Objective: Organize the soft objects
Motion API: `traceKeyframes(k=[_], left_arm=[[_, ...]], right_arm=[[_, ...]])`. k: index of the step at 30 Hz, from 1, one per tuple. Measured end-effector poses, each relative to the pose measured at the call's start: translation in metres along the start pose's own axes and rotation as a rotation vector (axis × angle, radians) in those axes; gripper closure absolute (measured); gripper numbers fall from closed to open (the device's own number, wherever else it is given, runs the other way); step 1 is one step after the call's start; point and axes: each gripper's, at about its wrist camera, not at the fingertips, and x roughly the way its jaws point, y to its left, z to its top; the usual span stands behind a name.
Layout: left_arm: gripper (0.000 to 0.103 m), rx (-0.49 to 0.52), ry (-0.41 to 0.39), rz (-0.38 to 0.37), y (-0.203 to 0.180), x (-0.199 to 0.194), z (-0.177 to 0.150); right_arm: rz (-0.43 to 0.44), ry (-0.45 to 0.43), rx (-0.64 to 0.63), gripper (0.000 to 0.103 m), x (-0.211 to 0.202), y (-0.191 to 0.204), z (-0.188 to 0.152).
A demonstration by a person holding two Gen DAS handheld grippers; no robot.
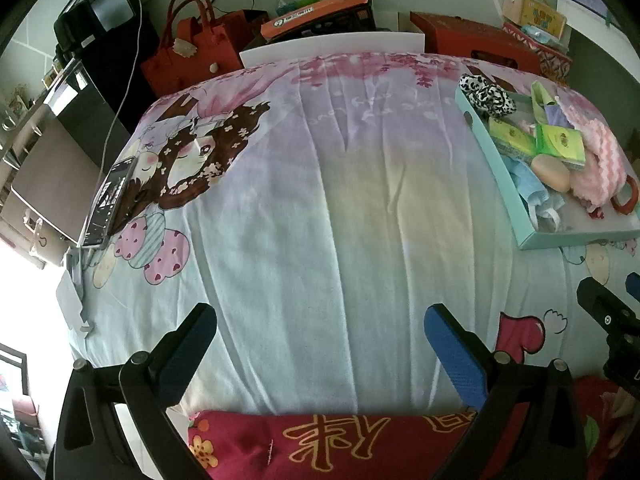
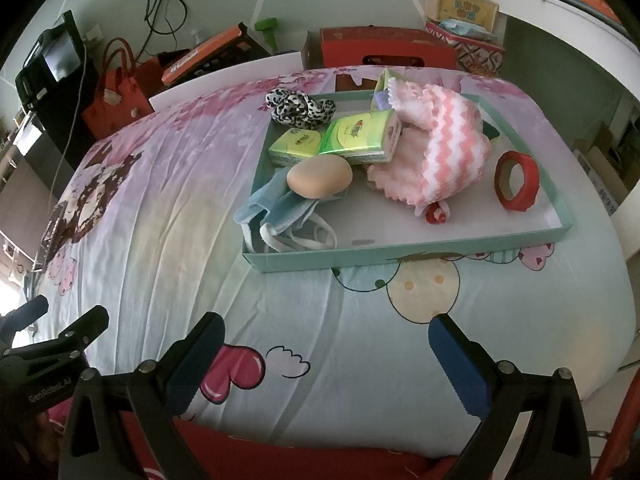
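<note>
A teal tray (image 2: 400,258) sits on the cartoon-print cloth, also in the left wrist view (image 1: 576,238) at far right. In it lie a pink-and-white knit cloth (image 2: 440,148), a beige egg-shaped sponge (image 2: 320,176), two green tissue packs (image 2: 360,136), a blue face mask (image 2: 276,208), a leopard-print scrunchie (image 2: 300,108) and a red tape roll (image 2: 516,180). My right gripper (image 2: 324,348) is open and empty, in front of the tray. My left gripper (image 1: 320,340) is open and empty over bare cloth, left of the tray.
A phone (image 1: 108,200) lies at the cloth's left edge with a white cable. Red bags and boxes (image 1: 188,52) stand behind the table. A red printed cloth (image 1: 340,444) lies at the near edge.
</note>
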Motion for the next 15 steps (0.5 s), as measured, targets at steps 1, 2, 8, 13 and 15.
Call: traceKeyframes(k=[1,2,8,13,15], left_arm=[[0.0,0.001,0.0,0.001,0.0001,0.0001,-0.0001],[0.0,0.002,0.001,0.001,0.0001,0.0002,0.0],[0.0,0.003,0.003,0.003,0.0002,0.0008,0.0003],[0.0,0.002,0.004,-0.001,0.0013,0.0012,0.0002],[0.0,0.003,0.004,-0.001,0.0012,0.0011,0.0002]], right_arm=[[0.0,0.0,0.001,0.0,0.0,0.0,0.0],[0.001,0.001,0.001,0.0,0.0003,-0.0002,0.0002],[0.001,0.004,0.004,0.0,0.0011,-0.0001,0.0001],[0.002,0.006,0.006,0.0,0.0021,-0.0002,0.0],[0.001,0.006,0.006,0.0,0.0021,-0.0002,0.0]])
